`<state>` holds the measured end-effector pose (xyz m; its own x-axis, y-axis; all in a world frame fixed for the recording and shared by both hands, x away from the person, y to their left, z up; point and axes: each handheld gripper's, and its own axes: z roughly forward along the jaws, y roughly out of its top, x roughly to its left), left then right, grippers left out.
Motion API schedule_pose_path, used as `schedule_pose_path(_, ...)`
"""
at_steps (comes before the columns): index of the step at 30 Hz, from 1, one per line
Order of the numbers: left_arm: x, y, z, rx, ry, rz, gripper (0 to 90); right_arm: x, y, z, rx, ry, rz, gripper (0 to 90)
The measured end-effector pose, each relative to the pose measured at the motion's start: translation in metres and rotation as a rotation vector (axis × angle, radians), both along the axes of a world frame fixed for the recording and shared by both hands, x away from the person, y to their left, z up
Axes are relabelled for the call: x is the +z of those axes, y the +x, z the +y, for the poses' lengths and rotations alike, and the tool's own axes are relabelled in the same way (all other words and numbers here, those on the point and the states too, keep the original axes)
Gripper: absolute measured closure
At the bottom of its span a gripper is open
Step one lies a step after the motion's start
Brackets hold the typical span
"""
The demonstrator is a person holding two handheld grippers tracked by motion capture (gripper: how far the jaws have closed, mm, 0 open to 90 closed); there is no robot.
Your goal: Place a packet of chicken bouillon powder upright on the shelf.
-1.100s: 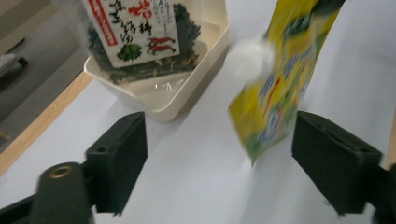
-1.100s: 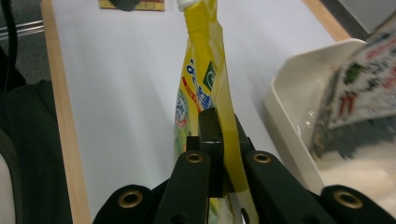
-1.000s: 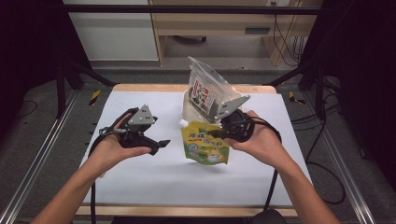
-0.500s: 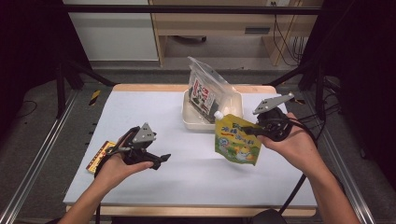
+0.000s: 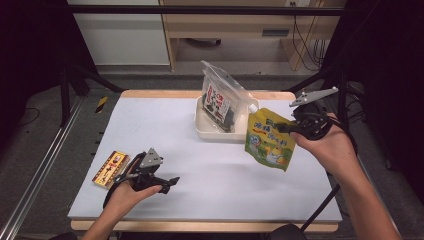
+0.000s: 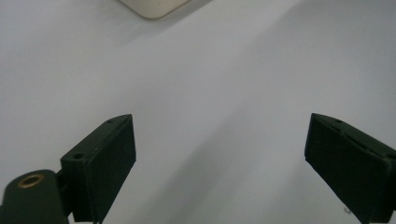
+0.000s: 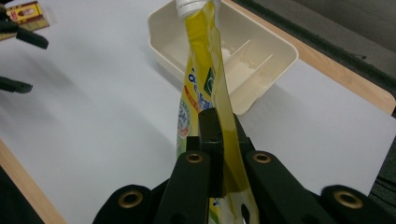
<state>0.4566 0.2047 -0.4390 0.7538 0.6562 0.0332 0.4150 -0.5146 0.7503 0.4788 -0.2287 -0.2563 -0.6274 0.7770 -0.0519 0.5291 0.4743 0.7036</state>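
A yellow-green spouted drink pouch [image 5: 269,139] hangs above the right part of the white table, pinched at its edge by my right gripper [image 5: 284,128]. In the right gripper view the black jaws are shut on the pouch [image 7: 201,88], whose white cap points toward the cream tray [image 7: 261,56]. My left gripper [image 5: 170,182] rests low near the table's front left, jaws wide apart. Its own view shows the two black fingers [image 6: 105,163] open over bare white table with nothing between them. A clear bag of dark snacks [image 5: 219,102] stands in the cream tray [image 5: 215,134].
A small yellow-and-red packet [image 5: 110,167] lies on the table just left of my left gripper. The table's wooden edge [image 5: 200,226] runs along the front. Dark metal frame legs stand on both sides of the table.
My right gripper carried the pouch from the table's middle out to the right and a little up. My left gripper sank to the front left, near the small packet.
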Motion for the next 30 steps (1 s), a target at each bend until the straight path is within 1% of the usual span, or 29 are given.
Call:
schedule_pose_path(3, -0.002, 0.000, 0.004, 0.013, 0.004, 0.004, 8.6, 0.007, 0.004, -0.003, -0.026, 0.017, -0.008, 90.0)
schedule_pose_path(4, -0.002, 0.000, 0.007, 0.026, -0.006, 0.003, 8.6, 0.007, 0.004, -0.003, -0.026, 0.017, -0.008, 90.0)
schedule_pose_path(5, -0.002, -0.001, 0.011, 0.036, -0.016, -0.002, 8.6, 0.012, 0.006, -0.006, -0.043, 0.033, -0.007, 90.0)
schedule_pose_path(6, -0.001, -0.001, 0.013, 0.048, -0.024, -0.007, 8.6, 0.015, 0.007, -0.007, -0.052, 0.037, -0.008, 90.0)
schedule_pose_path(7, -0.001, -0.001, 0.013, 0.048, -0.024, -0.007, 8.6, 0.015, 0.007, -0.007, -0.052, 0.037, -0.008, 90.0)
schedule_pose_path(8, -0.001, -0.001, 0.017, 0.060, -0.038, -0.010, 8.6, 0.021, 0.008, -0.010, -0.063, 0.050, -0.012, 90.0)
schedule_pose_path(10, -0.002, -0.001, 0.020, 0.073, -0.049, -0.011, 8.6, 0.026, 0.009, -0.012, -0.073, 0.056, -0.020, 90.0)
schedule_pose_path(14, -0.005, 0.000, 0.023, 0.088, -0.057, -0.005, 8.6, 0.033, 0.012, -0.017, -0.107, 0.073, -0.028, 90.0)
schedule_pose_path(21, -0.009, -0.001, 0.021, 0.075, -0.053, 0.000, 8.5, 0.040, 0.021, -0.024, -0.145, 0.092, -0.034, 90.0)
schedule_pose_path(25, -0.010, -0.002, 0.019, 0.059, -0.044, 0.001, 8.5, 0.042, 0.033, -0.028, -0.171, 0.100, -0.034, 90.0)
schedule_pose_path(26, -0.010, -0.002, 0.019, 0.059, -0.044, 0.001, 8.6, 0.042, 0.033, -0.028, -0.171, 0.100, -0.034, 90.0)
schedule_pose_path(27, -0.011, -0.002, 0.019, 0.060, -0.046, -0.001, 8.6, 0.043, 0.039, -0.029, -0.184, 0.104, -0.033, 90.0)
schedule_pose_path(30, -0.011, -0.002, 0.019, 0.063, -0.049, -0.001, 8.6, 0.043, 0.047, -0.031, -0.198, 0.111, -0.031, 90.0)
